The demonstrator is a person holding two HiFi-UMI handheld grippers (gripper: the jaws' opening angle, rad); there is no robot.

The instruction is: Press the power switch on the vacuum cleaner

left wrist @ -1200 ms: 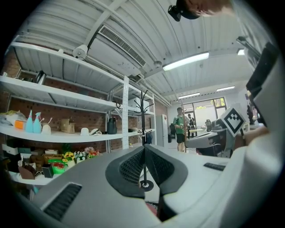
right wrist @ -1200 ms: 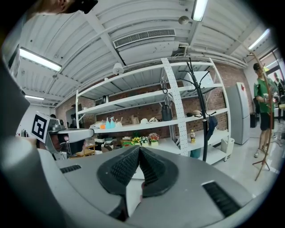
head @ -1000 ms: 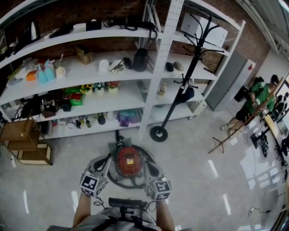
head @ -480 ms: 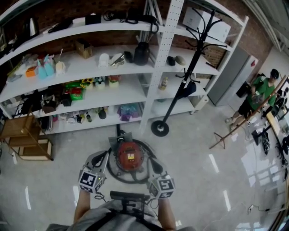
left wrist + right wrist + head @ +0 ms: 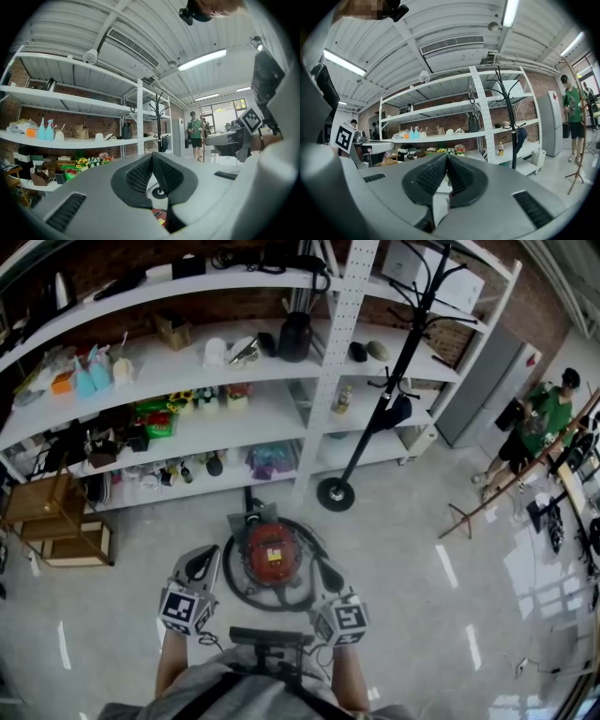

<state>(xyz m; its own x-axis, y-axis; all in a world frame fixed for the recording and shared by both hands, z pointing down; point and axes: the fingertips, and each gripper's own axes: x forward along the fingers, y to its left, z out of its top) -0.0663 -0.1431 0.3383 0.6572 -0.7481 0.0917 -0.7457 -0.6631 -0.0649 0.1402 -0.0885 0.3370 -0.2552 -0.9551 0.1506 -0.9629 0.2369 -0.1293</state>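
Note:
The red vacuum cleaner stands on the floor in front of the shelves, with its dark hose looped around it. A small yellow patch shows on its top; I cannot make out the switch. My left gripper hangs just left of the vacuum and is shut on nothing. My right gripper hangs just right of it, also shut and empty. In the left gripper view the jaws meet, and a sliver of the red vacuum cleaner shows below them. In the right gripper view the jaws are pressed together.
White shelving full of bottles, flowers and boxes lines the wall behind the vacuum. A black coat stand has its round base on the floor to the right. A wooden crate is at the left. A person in green stands far right.
The head view has shifted slightly, so the vacuum sits a little higher in the picture. Both grippers stay shut on either side of it, their tips level with the body.

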